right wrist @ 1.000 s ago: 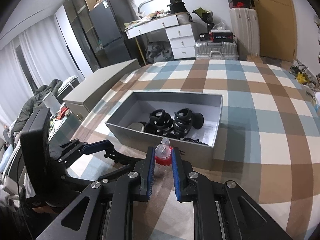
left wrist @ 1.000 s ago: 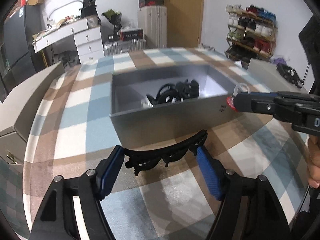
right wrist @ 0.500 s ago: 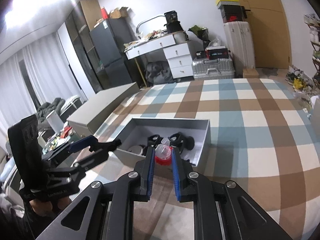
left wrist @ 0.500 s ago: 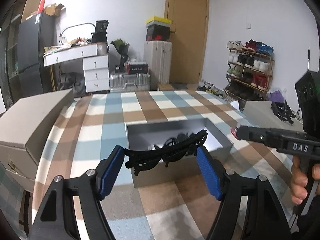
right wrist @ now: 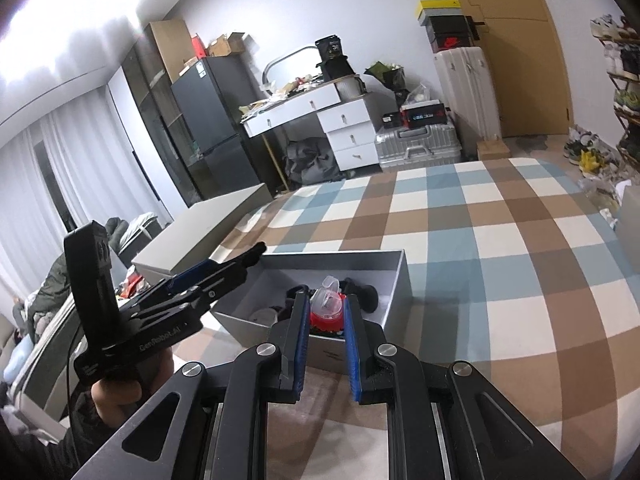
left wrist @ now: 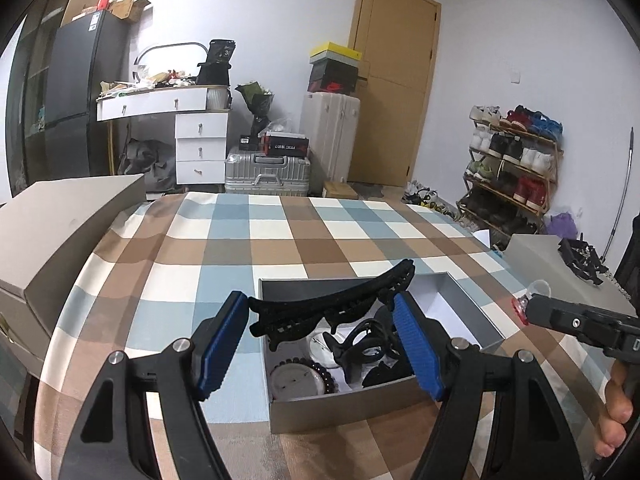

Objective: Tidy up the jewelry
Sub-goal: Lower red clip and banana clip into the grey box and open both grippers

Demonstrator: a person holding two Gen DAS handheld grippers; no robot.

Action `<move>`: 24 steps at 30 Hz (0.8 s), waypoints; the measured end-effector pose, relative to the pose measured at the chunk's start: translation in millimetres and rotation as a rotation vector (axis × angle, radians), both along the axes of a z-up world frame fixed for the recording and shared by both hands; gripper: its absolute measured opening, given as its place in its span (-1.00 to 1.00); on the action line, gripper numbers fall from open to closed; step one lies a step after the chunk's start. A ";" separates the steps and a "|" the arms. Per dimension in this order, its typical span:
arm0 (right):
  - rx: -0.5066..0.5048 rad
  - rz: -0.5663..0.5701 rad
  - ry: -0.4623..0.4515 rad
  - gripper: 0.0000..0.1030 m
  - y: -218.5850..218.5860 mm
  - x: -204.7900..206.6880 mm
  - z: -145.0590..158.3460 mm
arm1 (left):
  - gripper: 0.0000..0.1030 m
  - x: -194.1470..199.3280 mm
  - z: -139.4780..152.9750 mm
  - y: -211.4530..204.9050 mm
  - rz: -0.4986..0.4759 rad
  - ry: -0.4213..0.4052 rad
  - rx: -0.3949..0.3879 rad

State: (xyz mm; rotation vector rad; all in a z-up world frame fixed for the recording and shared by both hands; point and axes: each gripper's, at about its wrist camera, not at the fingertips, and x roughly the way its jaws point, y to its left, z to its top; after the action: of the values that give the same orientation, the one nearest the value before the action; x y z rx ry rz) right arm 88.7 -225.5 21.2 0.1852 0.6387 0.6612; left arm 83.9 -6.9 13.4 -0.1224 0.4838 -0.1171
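My left gripper (left wrist: 320, 316) is shut on a long black hair clip (left wrist: 332, 308) that spans both blue pads, held above the open grey box (left wrist: 344, 404). My right gripper (right wrist: 327, 312) is shut on a small red and clear hair clip (right wrist: 326, 310), held over the near wall of the same grey box (right wrist: 400, 280). Inside the box lie several black hair clips (left wrist: 372, 352) and a round beaded piece (left wrist: 298, 380). The right gripper (left wrist: 524, 312) enters the left wrist view from the right; the left gripper (right wrist: 256, 250) shows at the left of the right wrist view.
The box sits on a checked blue, brown and white cloth (left wrist: 280, 240). A large grey box lid (left wrist: 60, 220) lies at the left edge of the cloth. Another grey box (left wrist: 560, 264) with black clips stands at the right. A person's fingers (left wrist: 614, 412) hold the right handle.
Both grippers have lifted and tilted upward, so the box now sits lower in both views and more of the room shows. Each grip stays the same.
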 end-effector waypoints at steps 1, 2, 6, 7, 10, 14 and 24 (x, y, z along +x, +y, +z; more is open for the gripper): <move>0.006 -0.007 0.005 -0.69 -0.6 1.5 -2.3 | 0.37 -3.3 1.0 -1.2 -0.001 -0.015 0.010; 0.010 -0.011 0.007 -0.69 -1.3 2.2 -3.4 | 0.37 -5.6 2.4 -2.9 -0.001 -0.025 0.017; 0.019 -0.019 0.034 -0.69 -0.5 8.5 -12.8 | 0.37 -4.7 2.0 -5.1 -0.011 -0.024 0.018; 0.017 -0.024 0.036 -0.69 0.5 9.5 -14.9 | 0.37 -4.0 1.6 -5.7 -0.010 -0.023 0.025; 0.026 -0.027 0.036 -0.69 1.8 11.4 -17.5 | 0.37 -6.0 0.6 -7.8 -0.002 -0.029 0.043; 0.025 -0.029 0.028 -0.69 5.9 13.7 -18.6 | 0.37 -6.0 0.0 -8.9 0.005 -0.036 0.050; -0.005 -0.050 0.042 -0.69 19.9 17.5 -22.4 | 0.37 -4.7 -1.8 -12.4 0.013 -0.031 0.076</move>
State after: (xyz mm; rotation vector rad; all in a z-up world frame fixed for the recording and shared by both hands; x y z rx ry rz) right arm 106.2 -205.6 -1.1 0.2103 0.6734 0.6087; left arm 79.3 -19.3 11.5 -0.0493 0.4561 -0.0880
